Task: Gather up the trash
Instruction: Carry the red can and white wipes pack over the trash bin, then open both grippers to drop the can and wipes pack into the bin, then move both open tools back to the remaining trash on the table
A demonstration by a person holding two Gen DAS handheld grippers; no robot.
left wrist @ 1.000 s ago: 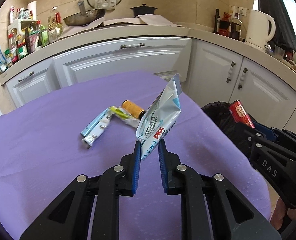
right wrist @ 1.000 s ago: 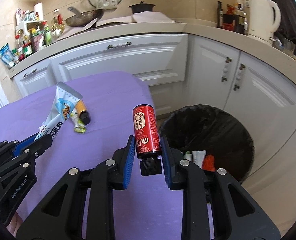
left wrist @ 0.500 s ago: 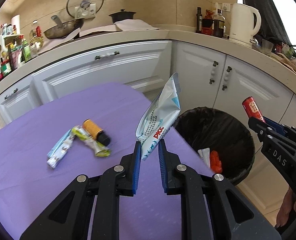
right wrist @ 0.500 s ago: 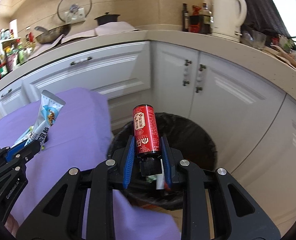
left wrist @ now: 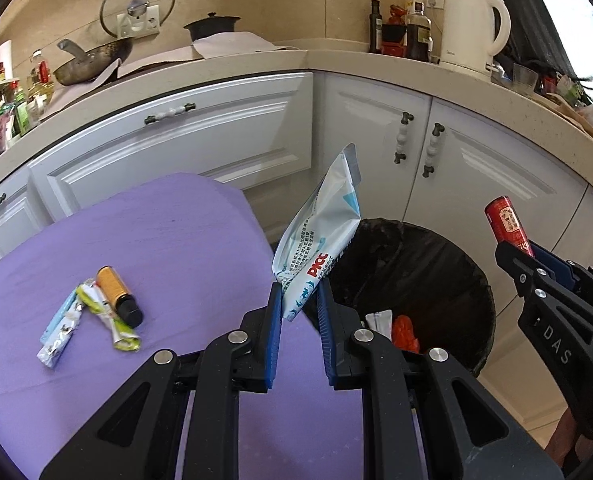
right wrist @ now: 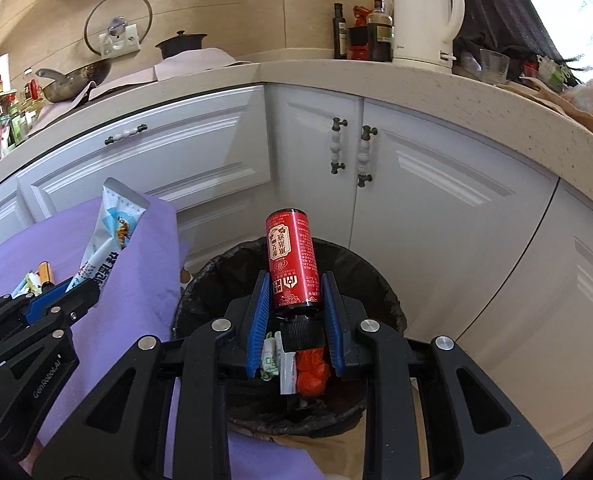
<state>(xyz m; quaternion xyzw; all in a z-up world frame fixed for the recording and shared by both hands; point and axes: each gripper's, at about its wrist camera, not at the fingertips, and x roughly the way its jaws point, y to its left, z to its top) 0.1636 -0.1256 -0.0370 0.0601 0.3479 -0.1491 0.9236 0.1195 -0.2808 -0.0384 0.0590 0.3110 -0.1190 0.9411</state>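
A purple cloth covers the tabletop (left wrist: 168, 240), which stands in a kitchen corner before white cabinets (left wrist: 200, 140) under a pale speckled counter (right wrist: 436, 84). On the counter, from left to right, are bottles and packets, a wok (left wrist: 92, 62) below a glass lid on the wall, a dark pot (left wrist: 212, 26), sauce bottles and a white kettle (left wrist: 472, 28).

On the cloth at the left lie flat wrappers (left wrist: 76, 320) touching a small orange bottle with a black cap (left wrist: 118, 294). The left hand-held gripper (left wrist: 300, 312) is clamped on the lower corner of a white and blue wet-wipe pack (left wrist: 320, 240), which stands up tilted over the tabletop's right edge, by the bin's rim. Beside the tabletop on the floor sits a round bin with a black liner (left wrist: 448, 276), holding a white wrapper and something red-orange. The right hand-held gripper (right wrist: 294, 316) is closed on a red bottle (right wrist: 294, 260), held cap-down with its black cap between the blue pads, directly above the bin's opening.
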